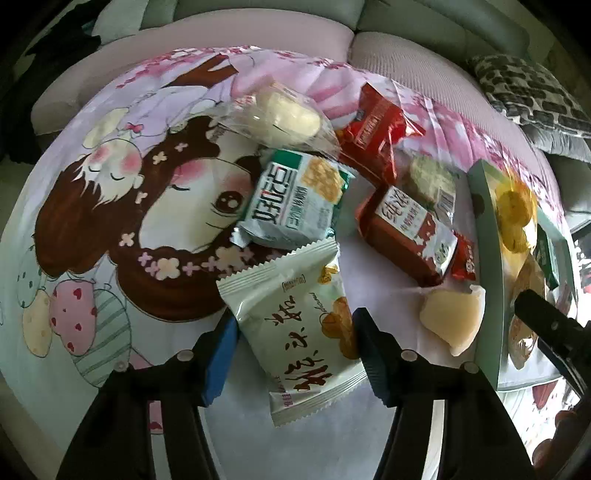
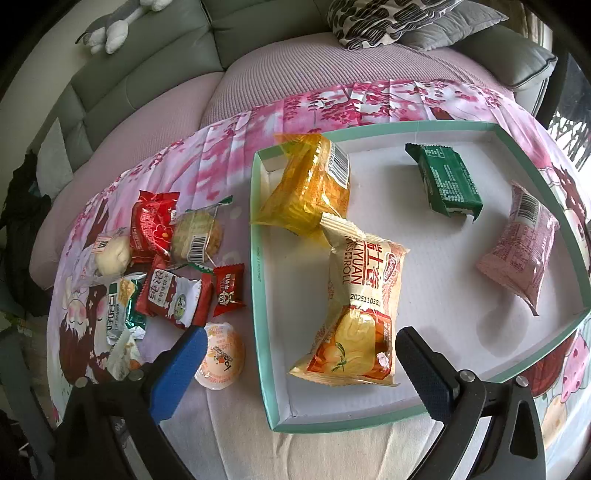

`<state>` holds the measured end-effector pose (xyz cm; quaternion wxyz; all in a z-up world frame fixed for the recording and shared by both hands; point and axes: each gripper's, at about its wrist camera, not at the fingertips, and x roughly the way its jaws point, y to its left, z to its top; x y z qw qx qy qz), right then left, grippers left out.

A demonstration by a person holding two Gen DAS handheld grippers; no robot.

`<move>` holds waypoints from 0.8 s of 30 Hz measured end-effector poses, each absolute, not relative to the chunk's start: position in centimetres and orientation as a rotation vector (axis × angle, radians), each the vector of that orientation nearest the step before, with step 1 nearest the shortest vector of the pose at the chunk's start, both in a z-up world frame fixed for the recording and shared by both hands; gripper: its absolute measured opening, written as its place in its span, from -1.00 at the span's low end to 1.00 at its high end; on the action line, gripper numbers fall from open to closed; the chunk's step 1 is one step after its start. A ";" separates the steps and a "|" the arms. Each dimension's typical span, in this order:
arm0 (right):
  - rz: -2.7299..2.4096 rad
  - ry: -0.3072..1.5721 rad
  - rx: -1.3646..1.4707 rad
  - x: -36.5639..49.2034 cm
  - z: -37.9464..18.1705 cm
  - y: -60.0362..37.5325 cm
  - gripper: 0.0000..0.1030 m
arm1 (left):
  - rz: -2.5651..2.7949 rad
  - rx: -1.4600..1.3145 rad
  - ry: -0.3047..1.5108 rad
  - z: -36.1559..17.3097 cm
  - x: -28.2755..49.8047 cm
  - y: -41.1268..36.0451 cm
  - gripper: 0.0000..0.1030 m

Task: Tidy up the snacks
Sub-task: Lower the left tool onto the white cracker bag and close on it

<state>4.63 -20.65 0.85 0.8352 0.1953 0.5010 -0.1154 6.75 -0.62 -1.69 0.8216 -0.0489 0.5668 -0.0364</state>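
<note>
Nearest the left wrist lens, the left gripper [image 1: 295, 354] stands with its blue-padded fingers apart on either side of a cream-white sealed snack packet with brown calligraphy [image 1: 295, 332], which lies flat; whether the pads touch it cannot be told. Beyond it lie a silver-green cracker packet [image 1: 295, 203], a clear-wrapped pale bun [image 1: 284, 114], a red foil packet [image 1: 373, 133], a red-and-white packet [image 1: 406, 236] and a clear-lidded jelly cup on its side [image 1: 452, 317]. All rest on a cartoon-printed cloth with a brown-haired girl and pink blossoms [image 1: 110, 221] spread over a lilac ribbed sofa seat [image 2: 155, 122]; no counter is visible.

In the right wrist view, the right gripper [image 2: 301, 369] is likewise spread wide, one finger over the cloth, the other over a shallow white cardboard tray with a teal rim [image 2: 258, 280]. Inside the tray lie a yellow-orange Swiss roll packet [image 2: 358, 314], a translucent yellow packet [image 2: 306, 184] overlapping the tray's near-left wall, a dark green foil packet [image 2: 447, 181] and a pink striped packet [image 2: 521, 247]. Behind stand grey-green sofa backs [image 2: 166, 55], a black-and-white patterned cushion [image 2: 376, 18] and a grey plush toy [image 2: 110, 26].

The tray is seen edge-on and cut off at the right of the left view; the cloth's far edge and the small print on the packets are hard to read.
</note>
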 end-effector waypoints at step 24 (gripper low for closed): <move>-0.125 1.034 0.271 4.9 2.1 -16.7 0.96 | 0.013 -0.268 1.041 2.4 6.5 5.7 0.22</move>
